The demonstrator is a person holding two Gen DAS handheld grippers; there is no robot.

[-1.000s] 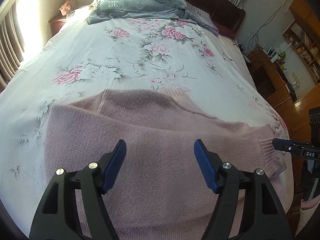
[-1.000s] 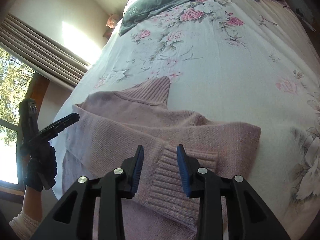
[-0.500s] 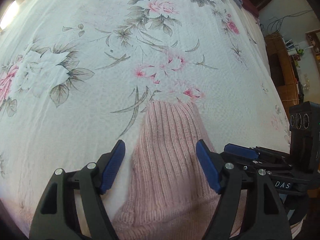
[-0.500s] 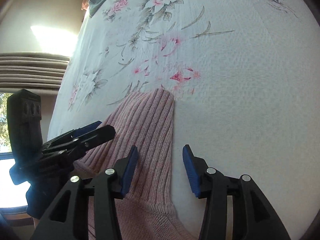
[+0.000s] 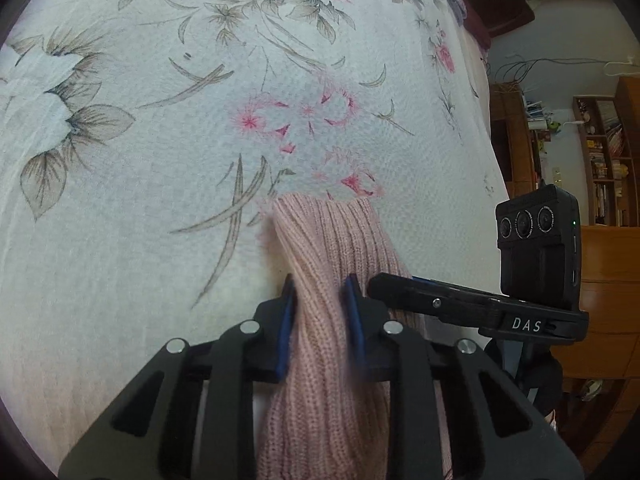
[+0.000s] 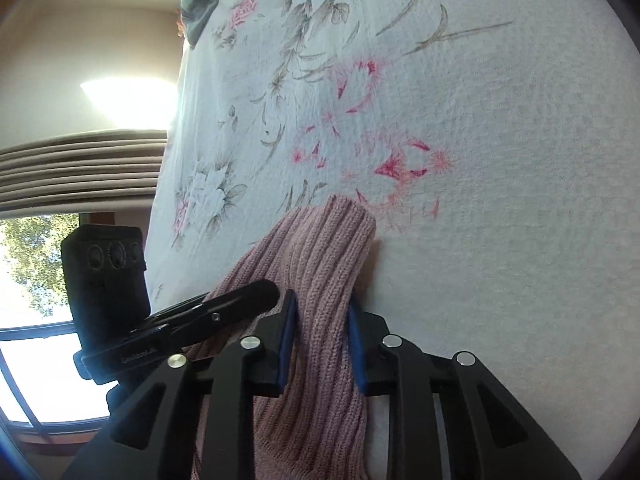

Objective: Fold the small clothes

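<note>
- Tongs, left (image 5: 320,304): clamped on the pink sweater (image 5: 340,248), at its ribbed collar.
- Tongs, right (image 6: 322,312): gripping the same collar, just beside the left pair.
- Sweater lies on the floral bedspread (image 5: 160,140), collar pointing ahead of both.

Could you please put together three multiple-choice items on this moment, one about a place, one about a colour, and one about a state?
1. Where does the ribbed collar of the sweater lie?
A. on the floral bedspread
B. on a wooden floor
C. inside a basket

2. What colour is the sweater?
A. grey
B. pink
C. white

3. How do the jaws of the left gripper and right gripper stand?
A. both wide open above the cloth
B. only the left closed
C. both closed on the ribbed knit

Answers: 1 A, since the collar's end rests on the flowered sheet; 2 B, since the knit is pink in both views; 3 C, since each view shows blue pads pinching the knit.
</note>
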